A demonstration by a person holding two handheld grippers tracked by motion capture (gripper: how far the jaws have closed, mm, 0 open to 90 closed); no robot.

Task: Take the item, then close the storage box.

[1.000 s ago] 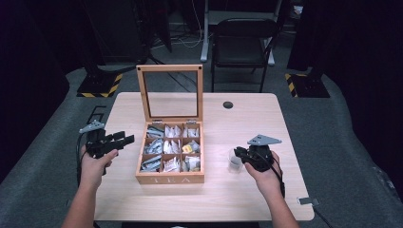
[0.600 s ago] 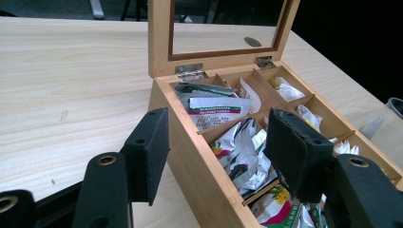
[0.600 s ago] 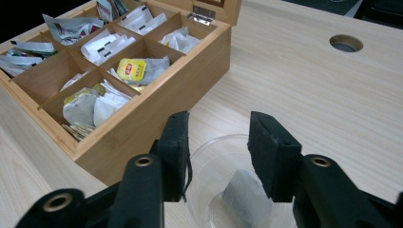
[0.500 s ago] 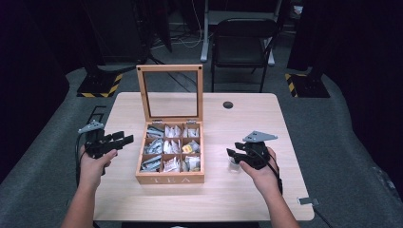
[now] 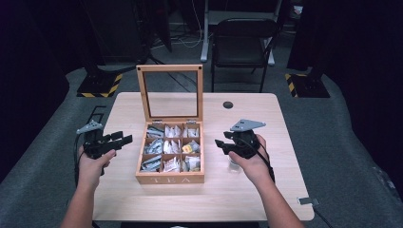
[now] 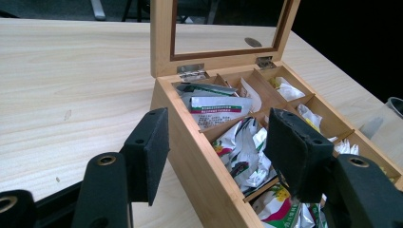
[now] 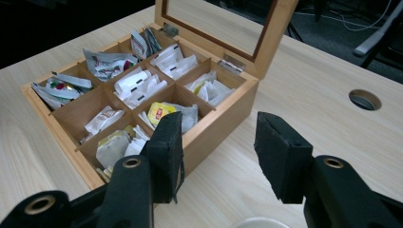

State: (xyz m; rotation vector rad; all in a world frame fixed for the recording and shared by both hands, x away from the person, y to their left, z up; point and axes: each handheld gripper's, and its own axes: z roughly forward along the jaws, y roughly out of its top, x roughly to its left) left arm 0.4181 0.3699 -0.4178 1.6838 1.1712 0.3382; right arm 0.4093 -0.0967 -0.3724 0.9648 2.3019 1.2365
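Wooden and stiff, the tea box [image 5: 169,154] sits in the middle of the surface [image 5: 123,109], its glass-paned lid [image 5: 169,92] standing upright on two hinges at the back; we judge the box heavy enough to stay put, while the lid would swing easily and wants a gentle hold on its frame, not the pane. Starting at the left, our left claw [image 5: 119,140] hovers just beside the box's left wall, its jaws standing apart with nothing between the pads [image 6: 152,142]. Inside the box, the paper tea sachets [image 7: 164,114] lie loose in nine compartments; we judge them light, thin and crinkly, soft enough to fold under pressure and a little slick, so the best hold is a pinch on an upstanding edge or corner of one sachet. Further right, our right claw [image 5: 223,145] hangs above the surface near the box's right wall; its jaws have just been opening and now stand released, empty. Beneath that hand a small clear cup [image 5: 234,164] rests on the surface, probably light and easy to tip.
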